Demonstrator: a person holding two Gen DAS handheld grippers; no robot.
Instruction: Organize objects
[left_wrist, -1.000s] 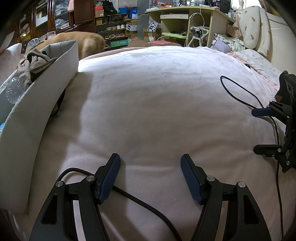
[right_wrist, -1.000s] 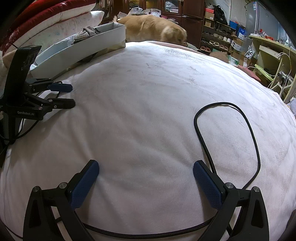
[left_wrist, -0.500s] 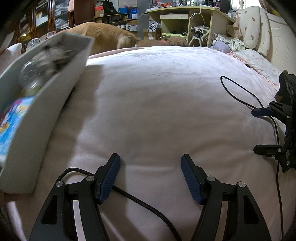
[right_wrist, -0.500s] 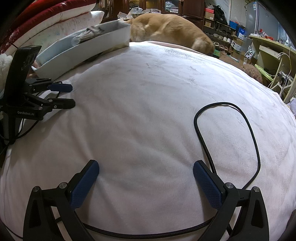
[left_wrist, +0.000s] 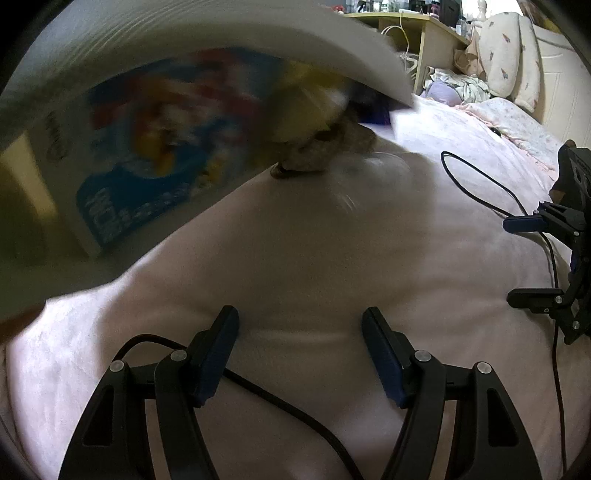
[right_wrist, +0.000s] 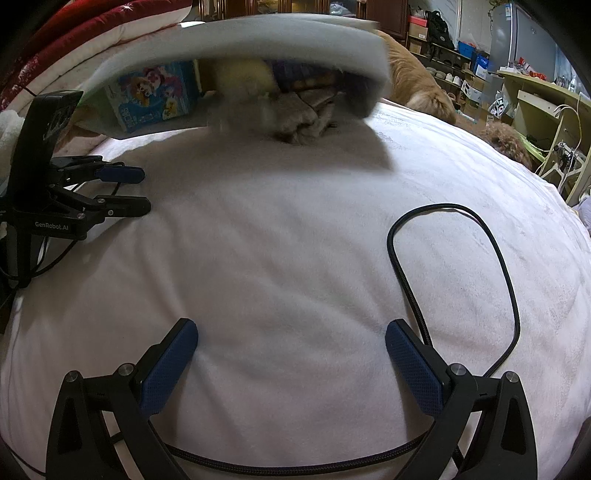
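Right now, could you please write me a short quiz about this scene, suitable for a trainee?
1. True or false: the white box is tipped over the bed, and its contents are spilling out.
2. Which item is inside the box? A) a colourful cartoon carton B) a kettle C) a shoe
3. Fill in: both the left claw and the right claw are ____ and hold nothing.

Key: 1 true; 2 A; 3 open
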